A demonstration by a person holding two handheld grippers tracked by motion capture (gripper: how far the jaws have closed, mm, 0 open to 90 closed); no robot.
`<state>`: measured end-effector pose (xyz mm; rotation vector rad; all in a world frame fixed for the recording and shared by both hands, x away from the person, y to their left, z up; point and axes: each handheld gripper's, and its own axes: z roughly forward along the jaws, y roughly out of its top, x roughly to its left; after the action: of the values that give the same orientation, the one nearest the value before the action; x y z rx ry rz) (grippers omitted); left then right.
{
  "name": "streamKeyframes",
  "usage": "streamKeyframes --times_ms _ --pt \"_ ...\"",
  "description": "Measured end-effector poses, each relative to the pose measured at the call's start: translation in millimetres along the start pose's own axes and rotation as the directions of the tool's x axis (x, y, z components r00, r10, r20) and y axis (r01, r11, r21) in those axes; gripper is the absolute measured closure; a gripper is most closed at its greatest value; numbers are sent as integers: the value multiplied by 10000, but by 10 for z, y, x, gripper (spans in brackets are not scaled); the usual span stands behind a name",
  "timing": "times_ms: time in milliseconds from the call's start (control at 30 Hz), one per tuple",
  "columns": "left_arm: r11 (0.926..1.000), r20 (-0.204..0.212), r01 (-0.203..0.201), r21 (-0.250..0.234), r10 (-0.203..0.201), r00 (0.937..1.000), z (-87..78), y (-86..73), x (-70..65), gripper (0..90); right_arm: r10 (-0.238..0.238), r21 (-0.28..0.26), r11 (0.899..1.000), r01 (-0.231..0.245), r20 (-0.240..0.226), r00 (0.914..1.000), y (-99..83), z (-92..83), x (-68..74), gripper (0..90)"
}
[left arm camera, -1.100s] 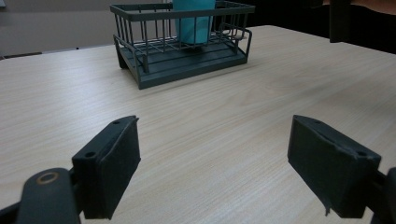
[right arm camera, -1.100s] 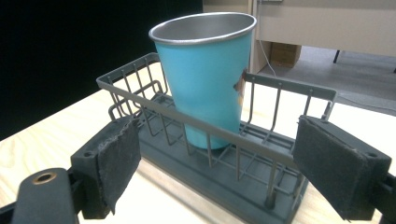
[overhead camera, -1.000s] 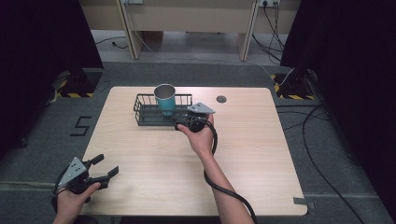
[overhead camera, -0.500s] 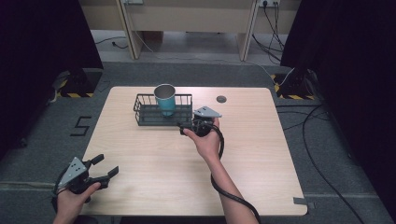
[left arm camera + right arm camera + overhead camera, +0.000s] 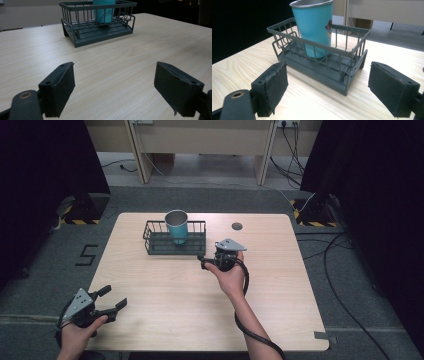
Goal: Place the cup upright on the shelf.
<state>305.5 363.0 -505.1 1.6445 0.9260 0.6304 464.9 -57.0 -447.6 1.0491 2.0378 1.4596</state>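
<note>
Teal cup (image 5: 177,226) upright inside wire basket (image 5: 152,240) near worktop's far edge; right gripper (image 5: 204,263) just off basket's near right corner, jaws spread, holding nothing. Left gripper (image 5: 113,300) idle at near left corner, jaws also apart. Step looks like placement finished; next likely calls for clearing the basket without nudging it

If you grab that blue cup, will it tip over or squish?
The blue cup looks like metal with a steel rim, so it probably won't squish. It is tall and stands upright in the wire basket, whose low walls might catch it if it tips. Its smooth side may be a bit slippery.
</note>
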Motion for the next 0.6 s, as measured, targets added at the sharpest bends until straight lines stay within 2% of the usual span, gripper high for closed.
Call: streamKeyframes --times_ms 600 --pt "10000 -35 17 -26 -17 10000 0 0 0 162 68 92 9999 -69 167 9998 -128 -263 -109 169"
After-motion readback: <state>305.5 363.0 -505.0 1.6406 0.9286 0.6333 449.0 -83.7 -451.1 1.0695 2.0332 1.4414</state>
